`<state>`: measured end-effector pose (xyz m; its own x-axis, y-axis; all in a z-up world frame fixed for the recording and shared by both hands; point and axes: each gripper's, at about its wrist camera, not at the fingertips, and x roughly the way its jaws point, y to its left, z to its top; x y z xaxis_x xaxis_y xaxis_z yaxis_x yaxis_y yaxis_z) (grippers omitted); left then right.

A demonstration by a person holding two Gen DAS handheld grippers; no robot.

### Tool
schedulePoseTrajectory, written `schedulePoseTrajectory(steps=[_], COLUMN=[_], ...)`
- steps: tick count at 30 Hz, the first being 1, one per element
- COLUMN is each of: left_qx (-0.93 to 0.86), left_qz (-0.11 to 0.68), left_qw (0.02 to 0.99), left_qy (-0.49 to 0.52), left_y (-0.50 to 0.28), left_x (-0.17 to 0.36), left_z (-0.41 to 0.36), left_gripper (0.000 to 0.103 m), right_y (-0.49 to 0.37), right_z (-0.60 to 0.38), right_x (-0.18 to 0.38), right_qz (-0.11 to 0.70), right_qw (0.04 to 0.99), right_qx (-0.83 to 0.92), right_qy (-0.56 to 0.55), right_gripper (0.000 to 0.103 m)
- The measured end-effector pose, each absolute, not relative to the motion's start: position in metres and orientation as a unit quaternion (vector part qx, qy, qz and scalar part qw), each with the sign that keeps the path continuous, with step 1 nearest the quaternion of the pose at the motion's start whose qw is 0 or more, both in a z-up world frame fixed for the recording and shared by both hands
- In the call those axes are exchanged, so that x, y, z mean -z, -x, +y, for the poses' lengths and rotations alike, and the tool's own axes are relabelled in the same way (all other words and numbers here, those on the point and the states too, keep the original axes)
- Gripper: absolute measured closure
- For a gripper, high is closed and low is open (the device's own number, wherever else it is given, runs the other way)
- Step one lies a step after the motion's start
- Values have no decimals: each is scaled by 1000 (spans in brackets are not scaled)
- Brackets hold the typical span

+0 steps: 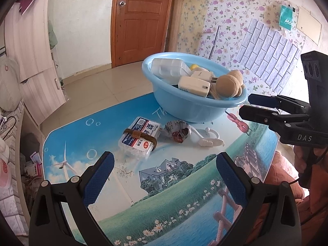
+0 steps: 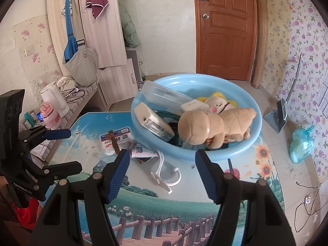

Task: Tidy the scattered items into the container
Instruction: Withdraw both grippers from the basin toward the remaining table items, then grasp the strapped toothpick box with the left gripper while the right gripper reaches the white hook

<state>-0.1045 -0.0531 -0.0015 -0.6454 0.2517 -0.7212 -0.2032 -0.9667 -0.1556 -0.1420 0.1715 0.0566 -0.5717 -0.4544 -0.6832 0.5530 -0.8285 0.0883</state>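
Note:
A light blue basin [image 1: 184, 110] [image 2: 225, 153] stands at the table's far side and holds a tan plush toy [image 2: 215, 127], white chargers [image 1: 194, 86] and a clear plastic box [image 1: 168, 66]. In front of it lie a cotton swab box [image 1: 139, 139] [image 2: 116, 139] with a brown band around it, a crumpled wrapper [image 1: 177, 132] [image 2: 141, 151] and a white hook [image 1: 209, 138] [image 2: 164, 174]. My left gripper [image 1: 164, 157] [image 2: 74, 150] hangs open above the table, short of the swab box. Open too, my right gripper [image 2: 163, 155] [image 1: 245, 104] hovers over the hook by the basin's near rim.
The table [image 1: 174, 184] bears a printed landscape. A small pink thing [image 1: 239, 123] lies by the basin's right side. A kettle [image 2: 54, 100] and a pink bottle [image 2: 50, 116] stand on a side counter. On the floor at the right lie a green bag [image 2: 301, 143] and cables [image 2: 307, 203].

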Motion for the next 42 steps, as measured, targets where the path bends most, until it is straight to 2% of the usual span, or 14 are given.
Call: schedulePoseTrajectory(steps=[26,42], left_qx=[-898,-891], left_qz=[-53,-13], left_qw=[104,95], left_qy=[425,444], left_y=[100,152], left_x=[26,55], left_z=[-72,-78], left_gripper=[3,3], right_y=[144,158], right_z=[172,158], right_x=[-29,4], right_qz=[68,74], right_qw=[282,270], right_qx=[868,845], right_qy=[-402,-455], right_gripper=[37,37])
